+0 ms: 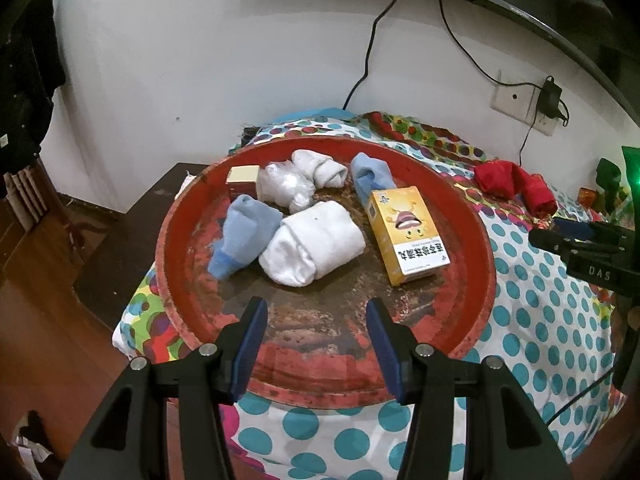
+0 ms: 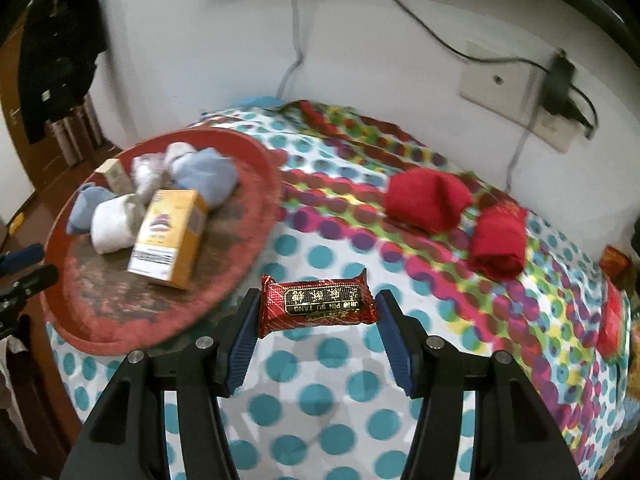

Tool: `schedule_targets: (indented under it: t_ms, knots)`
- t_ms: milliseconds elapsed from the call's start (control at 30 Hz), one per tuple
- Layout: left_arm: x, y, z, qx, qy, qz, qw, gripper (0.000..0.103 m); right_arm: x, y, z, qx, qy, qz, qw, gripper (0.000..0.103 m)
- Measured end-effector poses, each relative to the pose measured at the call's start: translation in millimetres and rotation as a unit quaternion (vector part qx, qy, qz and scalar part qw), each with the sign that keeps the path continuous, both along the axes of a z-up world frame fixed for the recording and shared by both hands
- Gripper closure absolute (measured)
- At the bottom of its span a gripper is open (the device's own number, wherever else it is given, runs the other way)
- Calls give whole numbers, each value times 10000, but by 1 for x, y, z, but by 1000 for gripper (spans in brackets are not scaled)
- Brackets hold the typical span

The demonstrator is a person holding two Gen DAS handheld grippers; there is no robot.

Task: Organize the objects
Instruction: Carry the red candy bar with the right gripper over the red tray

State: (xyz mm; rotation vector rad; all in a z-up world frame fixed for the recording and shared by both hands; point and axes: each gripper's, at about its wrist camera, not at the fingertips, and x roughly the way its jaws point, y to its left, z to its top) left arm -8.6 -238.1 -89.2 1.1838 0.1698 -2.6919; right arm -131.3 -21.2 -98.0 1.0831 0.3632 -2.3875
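Red candy packet (image 2: 318,306) marked "JING PIN SU TANG": sitting crosswise between the blue pads of the right gripper (image 2: 318,326), clamped at both ends, hanging over the polka-dot cloth (image 2: 320,400) just beside the round red tray (image 2: 256,216). Left gripper (image 1: 316,344): hovering over the near rim of the same tray (image 1: 472,208), jaws standing apart, nothing between them. Lying in the tray: yellow carton (image 1: 406,234) with cartoon face, flat on its back at the right side; large white rolled sock (image 1: 314,246) near the middle, touching a light blue sock (image 1: 244,234) to its left; second light blue sock (image 1: 370,176) just behind the carton; smaller white rolled sock (image 1: 320,168) toward the far rim; crumpled clear plastic bag (image 1: 284,186) beside it; small cream-and-red box (image 1: 242,180) at the far left. Resting on the cloth, well apart from the tray: two red rolled cloths (image 2: 460,216), touching each other. Plugged into the wall socket (image 2: 516,96): black adapter (image 2: 560,84).
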Motion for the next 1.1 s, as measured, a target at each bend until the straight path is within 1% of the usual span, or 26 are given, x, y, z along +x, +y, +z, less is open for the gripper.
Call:
schedule_targets:
  t_ms: [133, 267, 433, 600, 667, 800, 1100]
  knots:
    - [1, -2, 1, -54, 26, -4, 10000, 50, 7, -24, 1, -47, -33, 240, 9997, 49]
    - [3, -1, 3, -187, 82, 17, 9998, 50, 12, -42, -1, -87, -96, 409, 9991, 49]
    - [4, -10, 4, -27, 131, 65, 9999, 50, 16, -62, -3, -92, -154, 582, 9981, 49]
    - [5, -19, 5, 54, 141, 159, 9998, 50, 18, -77, -2, -99, -167, 722, 9972, 49]
    - [5, -20, 4, 27, 134, 185, 9997, 50, 17, -86, -2, -107, -175, 769, 9968, 49]
    - [6, -22, 5, 1, 180, 221, 9996, 50, 11, -101, -2, -156, -212, 844, 9961, 49]
    - [4, -26, 2, 132, 121, 185, 9997, 50, -9, -133, 0, -201, -252, 951, 9949, 49]
